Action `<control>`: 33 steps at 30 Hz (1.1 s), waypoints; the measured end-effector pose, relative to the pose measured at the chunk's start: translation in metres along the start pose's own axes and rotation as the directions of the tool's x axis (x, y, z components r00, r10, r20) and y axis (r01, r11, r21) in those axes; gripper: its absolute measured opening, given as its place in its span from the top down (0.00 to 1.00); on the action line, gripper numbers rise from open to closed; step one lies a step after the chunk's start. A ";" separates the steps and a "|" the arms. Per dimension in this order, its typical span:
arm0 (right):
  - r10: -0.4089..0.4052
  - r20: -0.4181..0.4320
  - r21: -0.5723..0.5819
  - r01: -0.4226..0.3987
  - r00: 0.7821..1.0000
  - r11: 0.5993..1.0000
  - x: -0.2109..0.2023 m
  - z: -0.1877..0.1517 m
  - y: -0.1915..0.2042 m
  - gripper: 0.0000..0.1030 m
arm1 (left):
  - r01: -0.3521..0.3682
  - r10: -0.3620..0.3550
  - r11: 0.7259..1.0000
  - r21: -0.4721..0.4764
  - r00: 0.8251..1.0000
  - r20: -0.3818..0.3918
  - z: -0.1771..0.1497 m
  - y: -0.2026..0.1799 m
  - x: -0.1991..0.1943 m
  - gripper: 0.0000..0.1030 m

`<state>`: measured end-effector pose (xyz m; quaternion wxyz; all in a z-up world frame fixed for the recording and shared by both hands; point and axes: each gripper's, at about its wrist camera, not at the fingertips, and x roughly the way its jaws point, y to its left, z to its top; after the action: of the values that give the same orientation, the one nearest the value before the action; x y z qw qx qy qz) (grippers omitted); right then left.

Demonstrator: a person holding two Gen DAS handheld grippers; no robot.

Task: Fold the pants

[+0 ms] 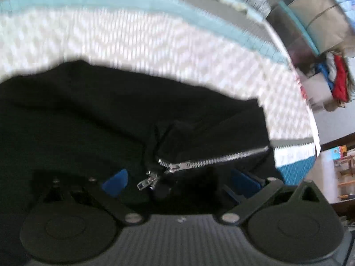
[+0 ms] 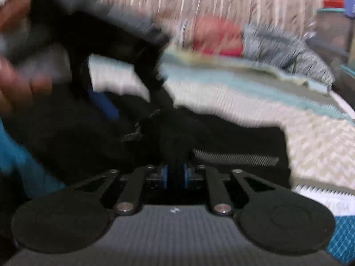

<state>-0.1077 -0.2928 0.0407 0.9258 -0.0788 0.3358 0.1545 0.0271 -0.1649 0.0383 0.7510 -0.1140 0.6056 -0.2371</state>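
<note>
Black pants lie crumpled on a bed with a white and teal quilt. Their silver zipper stands undone near the waist. My left gripper hangs over the zipper area, open wide, with its blue pads either side of the cloth and not pressing on it. In the right wrist view my right gripper has its blue pads close together, pinching a fold of the pants beside the zipper. The left gripper shows there too at upper left, held by a hand. Both views are blurred.
Red and grey clothes are piled at the far side of the bed. A cardboard box and a heap of coloured clothes stand beyond the bed's right edge. Shelves show at the far right.
</note>
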 end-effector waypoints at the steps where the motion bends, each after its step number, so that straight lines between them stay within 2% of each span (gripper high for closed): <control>1: -0.004 0.005 -0.009 0.004 1.000 1.000 -0.003 -0.001 0.000 0.72 | -0.004 0.004 1.000 -0.014 1.000 -0.011 -0.003 0.005 0.006 0.00; 2: 0.003 0.024 -0.003 -0.003 1.000 1.000 -0.010 0.000 -0.002 0.60 | -0.005 0.004 1.000 -0.022 1.000 -0.015 -0.004 0.007 0.009 0.00; 4: 0.014 0.062 0.043 -0.017 0.998 0.999 -0.024 0.003 -0.010 0.54 | -0.005 0.005 1.000 -0.025 1.000 -0.008 -0.006 0.009 0.013 0.01; 9: 0.026 0.138 0.225 -0.057 0.990 0.973 -0.031 0.000 -0.033 0.55 | -0.088 0.087 0.995 0.046 0.996 0.034 -0.011 -0.002 0.021 0.04; 10: 0.010 0.114 0.252 -0.038 0.993 0.967 -0.025 0.000 -0.036 0.55 | -0.107 0.104 0.992 0.070 0.994 0.046 -0.014 -0.007 0.021 0.04; 12: -0.030 0.011 0.304 0.025 0.999 0.952 -0.004 -0.005 -0.047 0.57 | -0.144 0.138 0.982 0.124 0.989 0.060 -0.020 -0.014 0.024 0.04; 13: -0.019 -0.043 0.341 0.033 0.999 0.939 0.008 -0.011 -0.053 0.57 | -0.152 0.145 0.978 0.143 0.988 0.061 -0.022 -0.017 0.023 0.04; 15: -0.005 -0.018 0.401 0.012 1.000 0.916 0.006 -0.011 -0.057 0.57 | -0.175 0.165 0.970 0.171 0.984 0.067 -0.026 -0.021 0.021 0.03; 21: 0.002 0.059 0.455 -0.029 0.998 0.890 -0.011 0.000 -0.049 0.56 | -0.195 0.190 0.970 0.148 0.981 0.050 -0.032 -0.017 0.011 0.02; 26: -0.003 0.066 0.500 -0.030 0.998 0.865 -0.016 -0.001 -0.043 0.56 | -0.234 0.224 0.957 0.173 0.972 0.075 -0.045 -0.021 -0.001 0.02; 29: -0.008 0.070 0.507 -0.029 0.998 0.861 -0.030 -0.009 -0.027 0.56 | -0.274 0.260 0.946 0.174 0.961 0.098 -0.050 -0.018 -0.010 0.02; 33: -0.001 0.087 0.495 -0.043 0.996 0.868 -0.033 -0.005 -0.010 0.56 | -0.279 0.265 0.950 0.137 0.957 0.117 -0.055 -0.004 -0.026 0.02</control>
<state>-0.1317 -0.3113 0.0584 0.9265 0.1718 0.3259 0.0764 -0.0313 -0.1491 0.0494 0.8115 0.0169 0.5585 -0.1711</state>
